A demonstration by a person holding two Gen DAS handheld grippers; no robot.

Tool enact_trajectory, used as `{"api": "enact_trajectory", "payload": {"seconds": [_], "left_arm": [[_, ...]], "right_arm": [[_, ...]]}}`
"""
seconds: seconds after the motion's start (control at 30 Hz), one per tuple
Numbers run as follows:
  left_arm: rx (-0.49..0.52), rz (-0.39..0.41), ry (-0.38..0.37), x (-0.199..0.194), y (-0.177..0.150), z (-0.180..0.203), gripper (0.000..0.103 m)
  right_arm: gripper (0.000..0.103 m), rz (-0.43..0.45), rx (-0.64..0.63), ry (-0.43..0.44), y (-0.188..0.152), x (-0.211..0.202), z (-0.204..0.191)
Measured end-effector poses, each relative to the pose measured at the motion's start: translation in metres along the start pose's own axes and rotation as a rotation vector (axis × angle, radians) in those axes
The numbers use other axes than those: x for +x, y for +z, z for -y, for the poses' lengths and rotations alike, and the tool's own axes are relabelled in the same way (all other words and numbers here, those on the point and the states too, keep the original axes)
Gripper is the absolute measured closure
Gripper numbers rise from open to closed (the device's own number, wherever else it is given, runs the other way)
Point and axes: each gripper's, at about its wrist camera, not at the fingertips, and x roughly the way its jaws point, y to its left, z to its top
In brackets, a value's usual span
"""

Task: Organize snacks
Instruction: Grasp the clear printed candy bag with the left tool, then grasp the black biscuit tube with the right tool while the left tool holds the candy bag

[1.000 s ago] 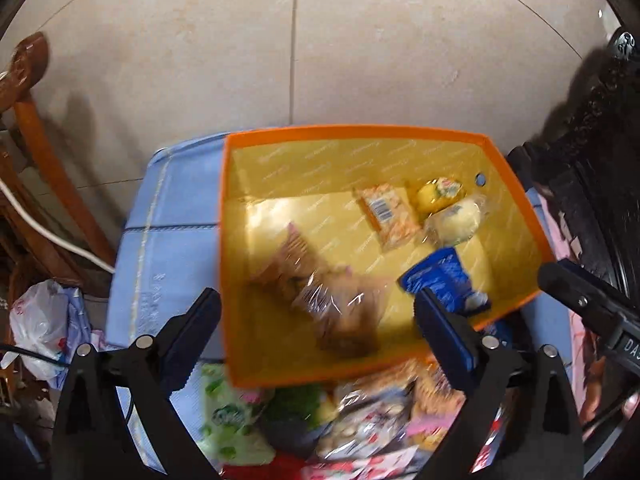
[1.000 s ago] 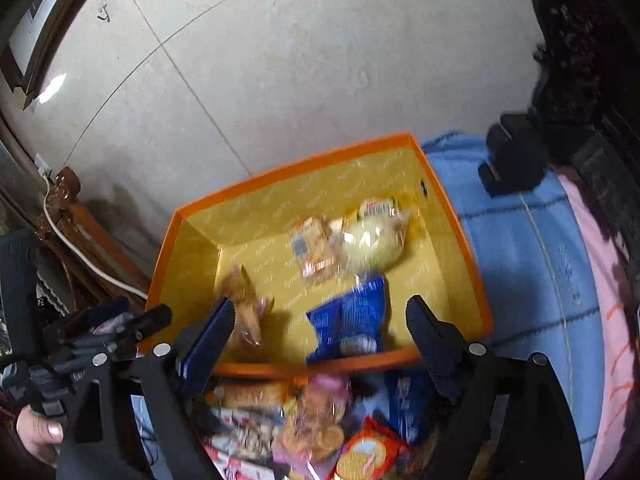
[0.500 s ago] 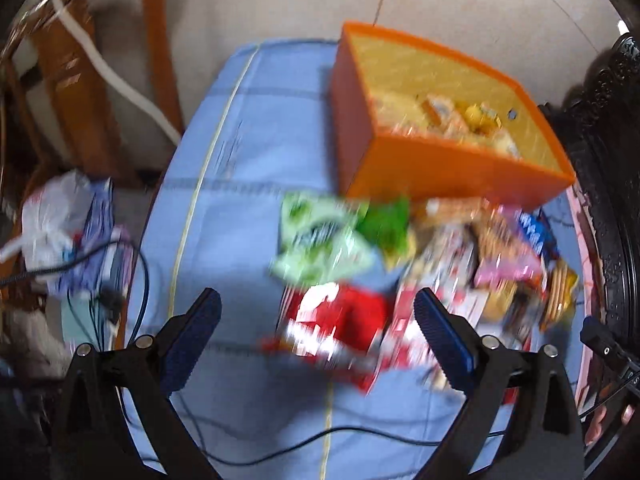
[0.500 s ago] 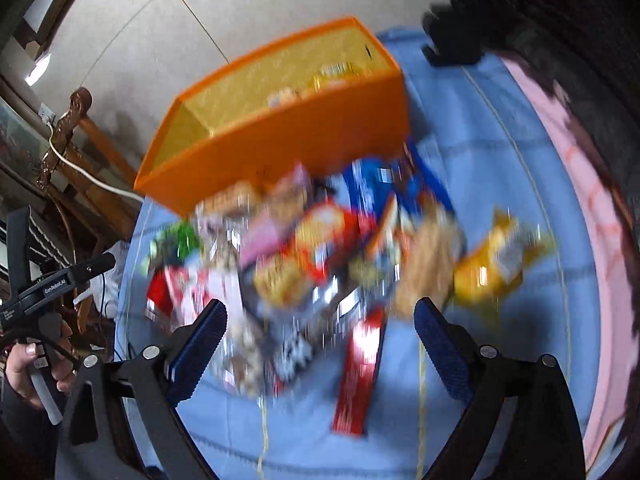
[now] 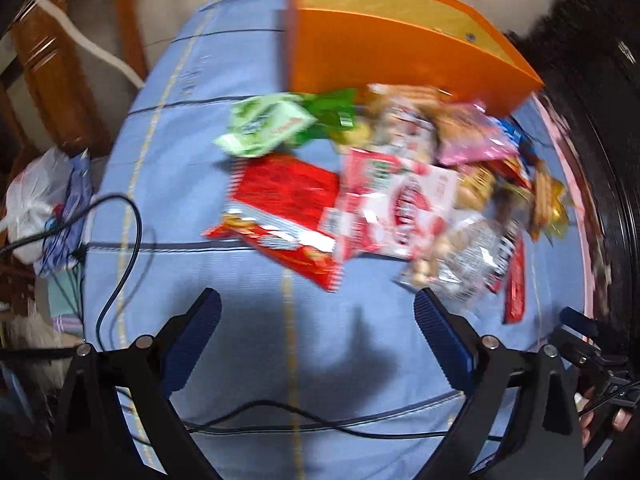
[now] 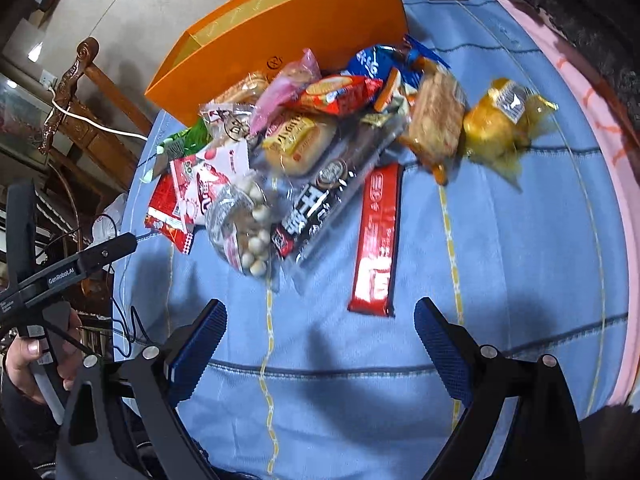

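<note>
An orange box [image 5: 392, 40] [image 6: 288, 28] stands at the far end of the blue cloth, its near wall facing me. A pile of snack packets lies in front of it. In the left wrist view a red packet [image 5: 288, 208] and a green packet [image 5: 268, 128] are nearest. In the right wrist view a long red bar [image 6: 378, 240], a clear bag of white balls [image 6: 244, 224] and a yellow packet [image 6: 500, 128] show. My left gripper [image 5: 316, 304] hangs open over bare cloth short of the pile. My right gripper [image 6: 320, 310] is open too, just short of the red bar.
A black cable [image 5: 128, 248] loops over the blue cloth [image 5: 224, 64] at the left and front. A wooden chair [image 6: 76, 92] and a white plastic bag [image 5: 36, 200] lie off the left edge. Dark furniture [image 6: 580, 12] and a pink cloth border [image 6: 616, 152] line the right.
Both views have pulled back from above the box's inside to the near side of the snack pile and sunk lower. The box now shows its outer wall. Both grippers stay open.
</note>
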Motion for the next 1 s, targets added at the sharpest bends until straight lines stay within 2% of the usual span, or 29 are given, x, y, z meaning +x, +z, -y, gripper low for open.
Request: {"api": "enact_trajectory", "payload": {"seconds": [0.13,0.27,0.3,0.37,0.43,0.5,0.57,0.67,0.7,0.73,0.77,0.83,0.87,0.93,1.0], "left_arm": [[0.115,0.002,-0.025,0.008,-0.004,0.043,0.008],[0.226,0.011,-0.015,0.02,-0.003,0.082,0.01],[0.237,0.016,-0.01,0.023,-0.002,0.089,0.025],[0.231,-0.013,-0.025,0.031,0.002,0.095,0.044],[0.177,-0.067,-0.066,0.044,0.006,0.094,0.042],[0.147,-0.072,-0.066,0.053,0.01,0.094,0.029],[0.156,-0.068,-0.041,0.061,0.013,0.098,0.022],[0.179,-0.087,-0.016,0.076,0.015,0.105,0.021],[0.187,-0.081,-0.003,0.08,0.016,0.107,0.024],[0.195,-0.075,0.013,0.082,0.016,0.108,0.032],[0.206,-0.076,0.026,0.082,0.015,0.109,0.048],[0.198,-0.09,-0.001,0.077,0.015,0.108,0.061],[0.182,-0.095,-0.028,0.07,0.014,0.107,0.062],[0.186,-0.051,-0.064,0.046,0.009,0.104,0.062],[0.199,-0.016,-0.059,0.026,0.001,0.097,0.062]], "right_arm": [[0.008,-0.01,0.022,-0.005,-0.007,0.0,0.007],[0.008,-0.017,0.037,-0.018,-0.015,0.0,0.016],[0.008,-0.018,0.037,-0.023,-0.017,0.0,0.018],[0.008,-0.022,0.045,-0.031,-0.021,-0.001,0.024],[0.008,-0.025,0.056,-0.041,-0.025,-0.003,0.031],[0.008,-0.026,0.072,-0.053,-0.027,-0.005,0.04],[0.008,-0.028,0.09,-0.059,-0.028,-0.006,0.048],[0.008,-0.034,0.107,-0.062,-0.027,-0.005,0.056],[0.008,-0.035,0.107,-0.06,-0.026,-0.005,0.057],[0.008,-0.036,0.105,-0.058,-0.025,-0.005,0.057],[0.008,-0.035,0.097,-0.056,-0.023,-0.004,0.056],[0.008,-0.032,0.083,-0.05,-0.019,-0.004,0.053],[0.008,-0.033,0.076,-0.047,-0.015,-0.003,0.051],[0.008,-0.031,0.074,-0.034,-0.008,0.0,0.046],[0.008,-0.031,0.072,-0.004,0.001,0.004,0.038]]}}
